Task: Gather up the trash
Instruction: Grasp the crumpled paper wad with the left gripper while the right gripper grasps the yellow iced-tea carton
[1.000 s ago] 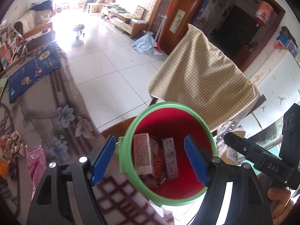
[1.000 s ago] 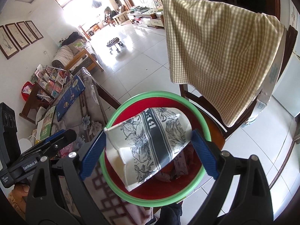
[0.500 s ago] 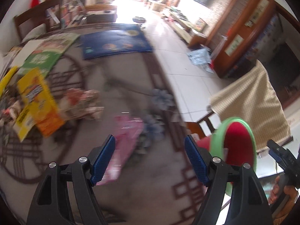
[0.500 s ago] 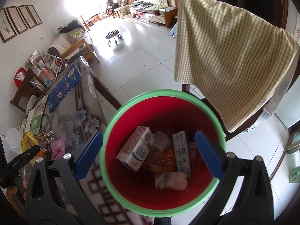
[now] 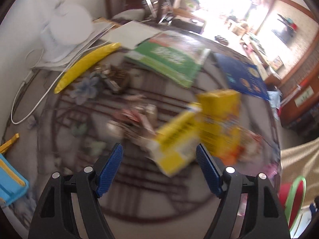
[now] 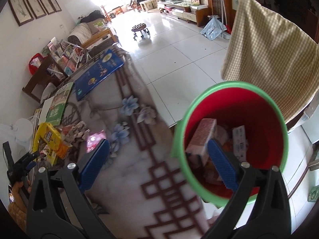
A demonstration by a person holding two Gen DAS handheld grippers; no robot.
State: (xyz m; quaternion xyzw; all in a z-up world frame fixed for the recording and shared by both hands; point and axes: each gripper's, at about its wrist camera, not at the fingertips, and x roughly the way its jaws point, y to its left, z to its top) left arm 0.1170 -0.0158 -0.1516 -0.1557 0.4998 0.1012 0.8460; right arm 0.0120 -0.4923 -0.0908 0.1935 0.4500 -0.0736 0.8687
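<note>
1. Facing the cluttered tabletop, the left gripper [image 5: 159, 166] has its blue-padded jaws spread wide with nothing between them; the view is motion-blurred.
2. The flattened yellow cardboard snack box [image 5: 197, 127] lies on the grey floral tablecloth [image 5: 139, 195], just ahead of the left gripper and slightly toward its right finger. Crumpled red-and-silver wrappers [image 5: 137, 119] lie beside it.
3. Handling judgement: the box looks light, thin-walled and crushable, not fragile. A pinch across a short raised edge or corner seems soundest; the glossy face may slip.
4. The wrappers appear soft and very light; they should be gathered at the bulk of the crumple.
5. The right gripper [image 6: 157, 165] is likewise open and empty, held above the table edge, with one finger over the tablecloth and the other over the mouth of the bin.
6. The red plastic bin with green rim [image 6: 229, 85] stands off the table edge and already holds cartons. A small pink packet [image 6: 94, 139] remains on the cloth, near the right gripper.
</note>
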